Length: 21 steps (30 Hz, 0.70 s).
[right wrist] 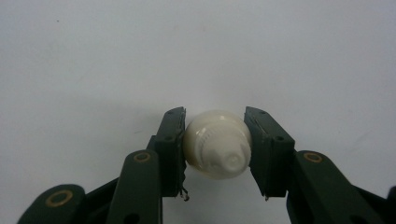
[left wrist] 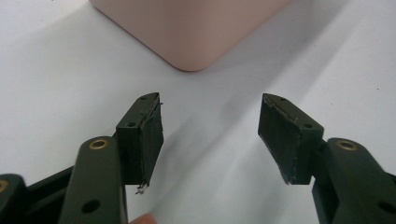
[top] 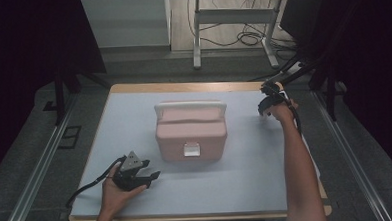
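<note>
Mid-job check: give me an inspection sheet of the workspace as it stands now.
Surface: table with a pale sheet over it, wood edge at the far side.
Job's things: small white bottle, cap toward the camera, between the right gripper's pads; pink box closed, handle folded on the lid, at mid table.
Clutter: nothing seen.
Grippers: right gripper near the far right edge, pads against the bottle's sides; left gripper open, nothing between its jaws, pointing at a corner of the box.
Cables: one trails from each gripper; more lie on the floor beyond.
Surroundings: desk legs behind, floor rails either side.
</note>
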{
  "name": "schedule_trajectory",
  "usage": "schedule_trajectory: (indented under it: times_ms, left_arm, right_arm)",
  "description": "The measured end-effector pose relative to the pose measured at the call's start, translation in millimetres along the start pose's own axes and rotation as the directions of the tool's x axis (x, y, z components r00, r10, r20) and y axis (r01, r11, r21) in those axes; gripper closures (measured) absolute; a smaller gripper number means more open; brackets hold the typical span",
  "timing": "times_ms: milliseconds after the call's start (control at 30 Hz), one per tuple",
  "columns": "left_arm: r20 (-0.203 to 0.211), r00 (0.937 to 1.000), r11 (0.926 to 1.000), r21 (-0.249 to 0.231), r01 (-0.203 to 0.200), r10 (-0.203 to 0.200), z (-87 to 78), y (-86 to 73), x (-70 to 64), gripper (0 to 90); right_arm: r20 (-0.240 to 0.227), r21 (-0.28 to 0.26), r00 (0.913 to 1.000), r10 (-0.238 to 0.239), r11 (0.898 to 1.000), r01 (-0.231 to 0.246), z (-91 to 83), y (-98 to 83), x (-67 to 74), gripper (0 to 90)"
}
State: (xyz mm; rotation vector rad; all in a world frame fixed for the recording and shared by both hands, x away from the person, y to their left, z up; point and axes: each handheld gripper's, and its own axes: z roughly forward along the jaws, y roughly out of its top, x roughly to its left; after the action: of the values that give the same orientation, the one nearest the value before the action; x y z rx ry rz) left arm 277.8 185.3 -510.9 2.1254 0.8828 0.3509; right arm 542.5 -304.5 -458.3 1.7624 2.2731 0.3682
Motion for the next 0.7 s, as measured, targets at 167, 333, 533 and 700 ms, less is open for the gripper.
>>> schedule_trajectory:
  times_ms: [167,333,533,700]
  left_arm:
    - [0.000,1.0000,1.0000,-0.003,0.003,-0.003,0.2,0.2,0.2,40.5]
    - [0.002,1.0000,0.9999,-0.010,0.009,-0.009,-0.1,0.7,0.5,40.6]
    - [0.005,0.9999,0.9998,-0.016,0.010,-0.010,-1.8,1.1,1.0,40.7]
    - [0.009,0.9999,0.9998,-0.016,0.010,-0.010,-1.4,1.3,1.5,40.8]
  right_arm:
    - [-0.009,-0.008,0.9997,-0.022,1.000,0.022,-6.4,-2.5,0.9,60.0]
    - [-0.020,-0.022,0.9984,-0.053,0.998,0.053,-16.7,-6.7,5.1,60.1]
    - [-0.022,-0.024,0.9934,-0.113,0.993,0.112,-26.5,-14.1,18.0,60.1]
    - [-0.037,-0.034,0.9890,-0.143,0.989,0.142,-34.3,-20.8,27.9,60.1]
